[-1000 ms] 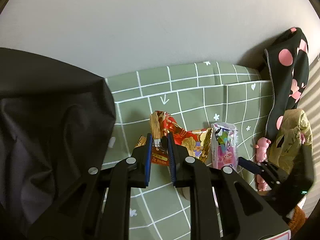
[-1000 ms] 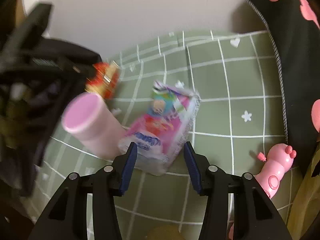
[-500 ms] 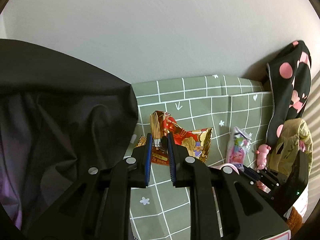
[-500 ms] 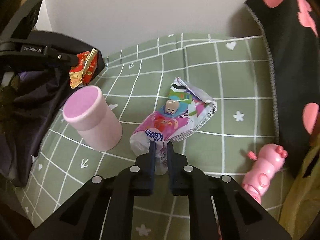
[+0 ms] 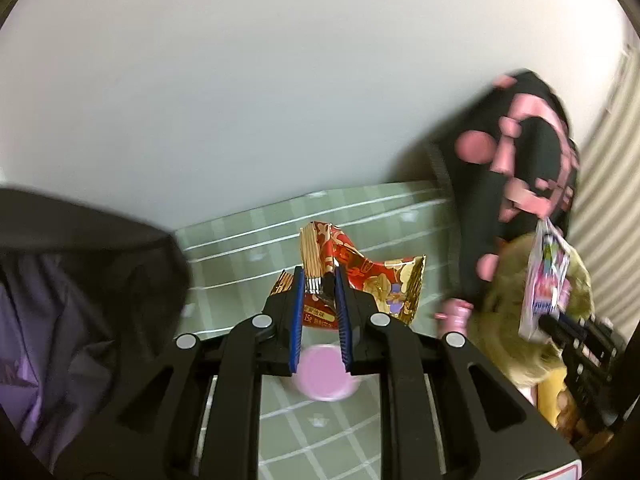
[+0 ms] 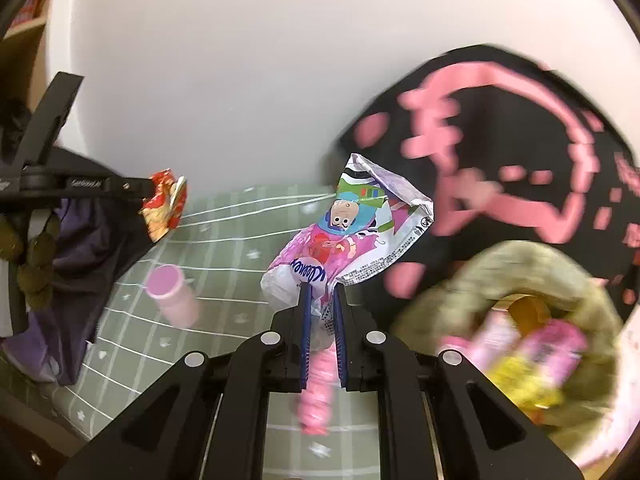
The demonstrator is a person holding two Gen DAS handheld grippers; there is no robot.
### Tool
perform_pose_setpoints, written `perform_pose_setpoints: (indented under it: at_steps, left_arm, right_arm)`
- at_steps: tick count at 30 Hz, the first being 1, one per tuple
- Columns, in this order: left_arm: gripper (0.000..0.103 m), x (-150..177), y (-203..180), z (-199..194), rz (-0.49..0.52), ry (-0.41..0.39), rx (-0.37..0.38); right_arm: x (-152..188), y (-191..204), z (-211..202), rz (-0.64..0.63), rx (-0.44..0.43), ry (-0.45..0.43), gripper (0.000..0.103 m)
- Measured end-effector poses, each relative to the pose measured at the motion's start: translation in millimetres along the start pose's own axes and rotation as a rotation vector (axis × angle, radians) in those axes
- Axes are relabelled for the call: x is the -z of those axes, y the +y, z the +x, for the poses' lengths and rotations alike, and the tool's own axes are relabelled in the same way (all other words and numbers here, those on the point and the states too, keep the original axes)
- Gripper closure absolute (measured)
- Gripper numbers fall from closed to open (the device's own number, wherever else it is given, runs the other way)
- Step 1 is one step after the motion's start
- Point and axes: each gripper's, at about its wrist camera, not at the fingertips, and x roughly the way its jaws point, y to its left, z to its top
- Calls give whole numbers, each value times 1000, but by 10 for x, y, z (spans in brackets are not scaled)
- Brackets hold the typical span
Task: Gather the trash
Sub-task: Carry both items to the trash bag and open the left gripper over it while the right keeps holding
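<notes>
My left gripper (image 5: 319,276) is shut on a red and gold snack wrapper (image 5: 372,276) and holds it above the green checked tablecloth (image 5: 248,248). The wrapper also shows in the right wrist view (image 6: 164,204) at the left. My right gripper (image 6: 321,296) is shut on a pink and purple cartoon tissue pack (image 6: 348,240), lifted off the cloth. The pack also shows in the left wrist view (image 5: 546,280) at the right. A dark open trash bag (image 5: 80,288) lies at the left, and shows in the right wrist view (image 6: 76,272).
A pink cup (image 5: 324,376) stands on the cloth under my left gripper, also in the right wrist view (image 6: 170,292). A black bag with pink print (image 6: 520,152) leans on the wall at right. A green basket (image 6: 532,280) holds small items. A pink toy (image 6: 318,384) lies below.
Both grippers have risen. The right gripper has lifted the tissue pack off the cloth and swung toward the basket. The left gripper has carried the wrapper up; the pink cup now sits beneath it.
</notes>
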Motion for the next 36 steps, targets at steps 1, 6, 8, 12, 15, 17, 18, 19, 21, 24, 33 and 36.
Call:
perform_pose_setpoints:
  at_steps: [1, 6, 8, 12, 15, 17, 18, 19, 21, 24, 33, 36]
  left_arm:
    - [89, 4, -130, -46, 17, -11, 16]
    - [89, -62, -921, -183, 97, -69, 121]
    - [89, -70, -1215, -194, 149, -66, 165]
    - [89, -82, -1713, -160, 240, -79, 220]
    - [89, -88, -1966, -98, 255, -49, 286]
    - [89, -84, -2156, -28, 300, -46, 325]
    - [89, -82, -2216, 7, 313, -43, 339]
    - [89, -83, -2282, 59, 323, -33, 358]
    - [89, -85, -2414, 161, 333, -9, 386]
    - [89, -76, -2587, 350, 343, 39, 426]
    - [76, 12, -2931, 906, 393, 155, 506]
    - [67, 42, -2905, 942, 395, 167, 502]
  right_arm:
    - [23, -101, -129, 6, 25, -9, 91]
    - [146, -536, -561, 43, 118, -25, 91]
    - [200, -676, -687, 71, 149, -28, 91]
    - [291, -909, -861, 99, 212, -43, 91]
    - [330, -1042, -981, 120, 255, -47, 91]
    - [348, -1092, -1063, 121, 285, -53, 91]
    - [357, -1127, -1101, 127, 298, -55, 92]
    - [365, -1170, -1138, 135, 315, -54, 91]
    - [379, -1235, -1180, 142, 342, -49, 91]
    - [395, -1322, -1227, 149, 376, -39, 91]
    - [424, -1454, -1199, 171, 429, 3, 91]
    - [432, -1460, -1146, 178, 432, 16, 91]
